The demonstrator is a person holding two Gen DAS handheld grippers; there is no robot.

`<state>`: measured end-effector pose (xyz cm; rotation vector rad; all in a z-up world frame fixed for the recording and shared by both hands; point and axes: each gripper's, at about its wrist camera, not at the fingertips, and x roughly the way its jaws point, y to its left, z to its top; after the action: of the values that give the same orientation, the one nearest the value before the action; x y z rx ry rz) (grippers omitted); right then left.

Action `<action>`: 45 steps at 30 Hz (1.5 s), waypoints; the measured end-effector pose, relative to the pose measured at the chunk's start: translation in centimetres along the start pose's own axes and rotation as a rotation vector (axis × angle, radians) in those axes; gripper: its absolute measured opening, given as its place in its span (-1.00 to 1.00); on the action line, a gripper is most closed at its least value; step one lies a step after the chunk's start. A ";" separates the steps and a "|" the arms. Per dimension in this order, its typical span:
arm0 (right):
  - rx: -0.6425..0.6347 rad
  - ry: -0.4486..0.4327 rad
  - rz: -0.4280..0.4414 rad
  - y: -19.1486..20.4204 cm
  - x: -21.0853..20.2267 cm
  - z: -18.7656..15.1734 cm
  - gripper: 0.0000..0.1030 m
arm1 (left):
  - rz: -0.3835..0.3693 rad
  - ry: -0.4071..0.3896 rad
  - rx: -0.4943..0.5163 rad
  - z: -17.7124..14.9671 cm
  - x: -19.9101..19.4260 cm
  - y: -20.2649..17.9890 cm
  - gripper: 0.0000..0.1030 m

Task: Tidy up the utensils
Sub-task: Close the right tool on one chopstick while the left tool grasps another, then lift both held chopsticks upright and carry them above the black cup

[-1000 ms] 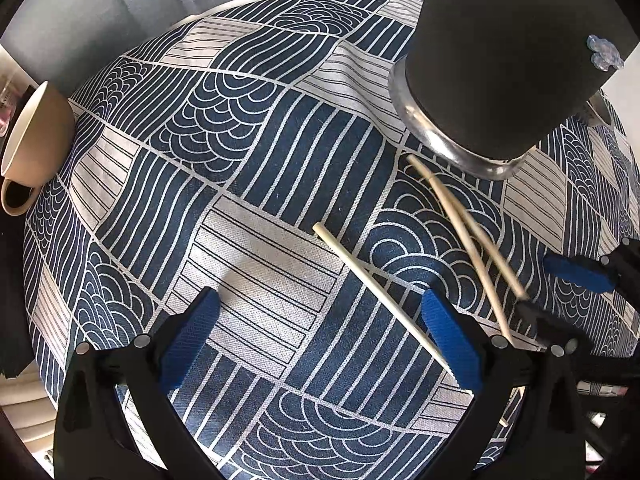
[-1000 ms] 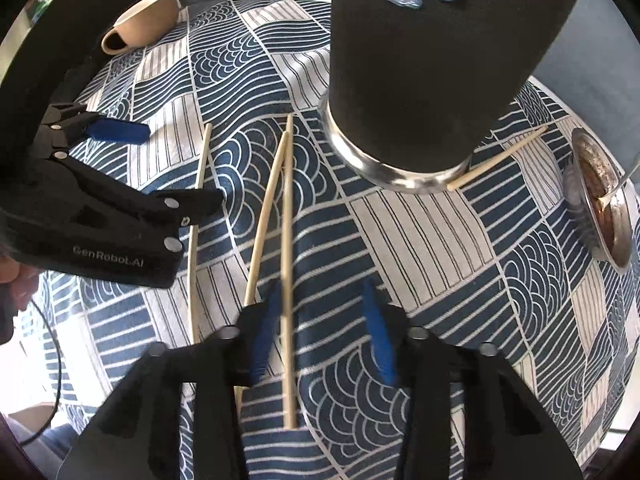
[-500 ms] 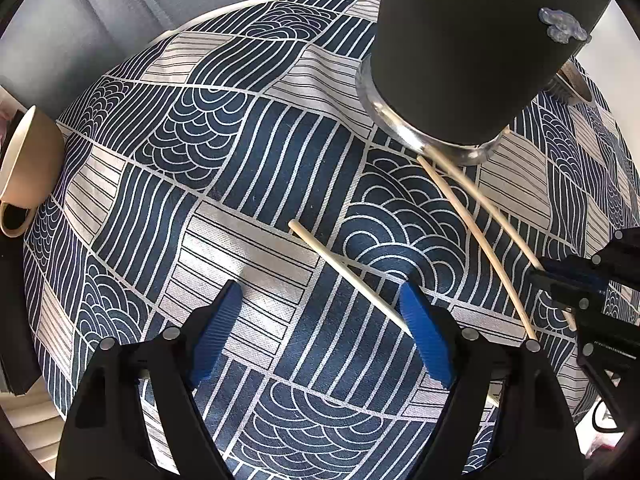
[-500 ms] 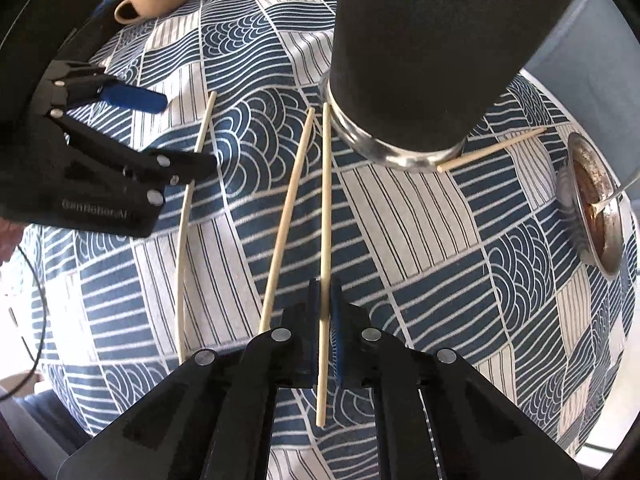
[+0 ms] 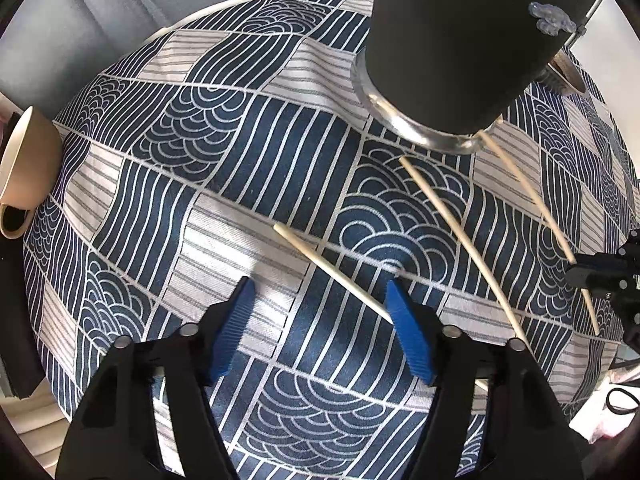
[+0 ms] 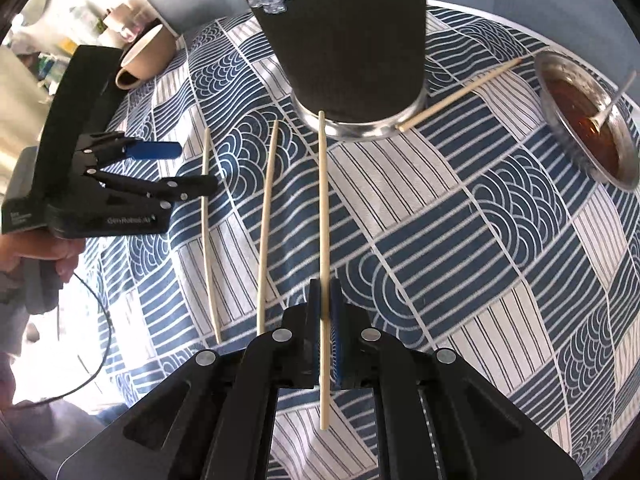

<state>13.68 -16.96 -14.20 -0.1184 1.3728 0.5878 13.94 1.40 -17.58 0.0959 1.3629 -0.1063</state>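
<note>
My right gripper is shut on a pale wooden chopstick, whose far tip points at the base of the tall black holder. In the left wrist view that same chopstick runs to the right gripper at the right edge. My left gripper points down at the cloth and its jaws are closing. Another chopstick lies slantwise between its blue pads, close to the right one and apart from the left. A third chopstick lies loose between the two grippers.
A blue and white patterned cloth covers the round table. A beige mug lies on its side at the left edge. A metal bowl of brown sauce with a spoon sits at the right. A further chopstick lies beside the holder.
My right gripper shut on one chopstick of the pair and carried it to the right, away from its neighbour. My left gripper's jaws narrowed around the lone chopstick.
</note>
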 end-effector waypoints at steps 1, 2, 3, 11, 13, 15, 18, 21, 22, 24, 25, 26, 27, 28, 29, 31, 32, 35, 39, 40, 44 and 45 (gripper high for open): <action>0.008 -0.002 0.005 -0.2 -0.2 -0.3 -0.91 | 0.001 0.010 -0.007 0.0 -0.2 0.2 0.06; 0.014 -0.005 0.005 -0.2 -0.2 -0.2 -0.91 | 0.000 0.015 -0.012 -0.1 -0.3 0.4 -0.01; 0.022 -0.009 0.010 -0.4 -0.5 -0.5 -0.91 | -0.003 0.017 -0.020 -0.2 -0.5 0.7 -0.15; 0.044 -0.046 0.059 -0.7 -1.3 -1.2 -0.91 | -0.168 0.036 -0.128 -2.1 -1.0 3.7 -0.85; 0.044 -0.062 0.075 -0.6 -1.6 -1.2 -0.91 | -0.203 0.054 -0.154 -2.8 -1.1 4.4 -0.89; 0.042 -0.073 0.086 -0.6 -1.9 -1.2 -0.91 | -0.208 0.070 -0.165 -3.6 -1.3 4.9 -0.91; 0.040 -0.086 0.107 -0.5 -2.4 -1.5 -0.91 | -0.199 0.074 -0.174 -4.4 -2.0 5.3 -0.98; 0.035 -0.108 0.141 -0.2 -2.9 -1.7 -0.91 | -0.212 0.041 -0.184 -4.9 -3.7 5.8 -0.98; 0.029 -0.117 0.151 0.0 -3.2 -1.7 -0.91 | -0.214 0.024 -0.185 -5.0 -4.7 5.9 -0.98; 0.005 -0.132 0.160 0.6 -3.8 -1.6 -0.91 | -0.205 0.002 -0.177 -5.0 -6.0 5.9 -0.98; -0.003 -0.136 0.157 0.8 -3.9 -1.6 -0.91 | -0.203 0.001 -0.174 -5.0 -6.3 5.8 -0.98; -0.012 -0.139 0.152 0.9 -4.0 -1.5 -0.91 | -0.195 0.007 -0.170 -5.1 -6.4 5.7 -0.98; -0.019 -0.140 0.142 1.0 -4.1 -1.5 -0.91 | -0.174 0.019 -0.170 -5.1 -6.2 5.5 -0.98; -0.020 -0.138 0.131 1.0 -4.0 -1.5 -0.91 | -0.160 0.035 -0.168 -5.0 -5.9 5.0 -0.98; -0.015 -0.131 0.123 0.9 -3.9 -1.6 -0.91 | -0.154 0.046 -0.166 -4.8 -5.4 4.4 -0.98; -0.008 -0.119 0.126 0.8 -3.6 -1.9 -0.91 | -0.143 0.065 -0.160 -5.1 -4.7 3.7 -0.94; -0.006 -0.112 0.126 0.7 -3.5 -2.1 -0.91 | -0.138 0.077 -0.160 -5.2 -4.3 3.3 -0.90; -0.004 -0.105 0.129 0.5 -3.3 -2.7 -0.91 | -0.122 0.116 -0.162 -5.1 -2.8 2.6 -0.55; 0.014 -0.107 0.135 0.2 -3.3 -3.2 -0.91 | -0.036 0.151 -0.129 -5.3 -1.5 1.7 -0.52; 0.015 -0.110 0.139 0.2 -3.3 -3.3 -0.91 | -0.011 0.141 -0.107 -5.3 -1.4 1.3 -0.52; 0.012 -0.124 0.148 0.2 -3.6 -3.6 -0.91 | 0.004 0.123 -0.050 -5.3 -1.2 0.1 -0.79; 0.017 -0.130 0.153 0.2 -3.7 -3.6 -0.91 | -0.001 0.116 -0.050 -5.3 -1.2 0.0 -0.83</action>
<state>10.08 -19.51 -11.48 0.0384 1.2676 0.6993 8.51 2.09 -17.53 0.0598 1.4809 -0.0683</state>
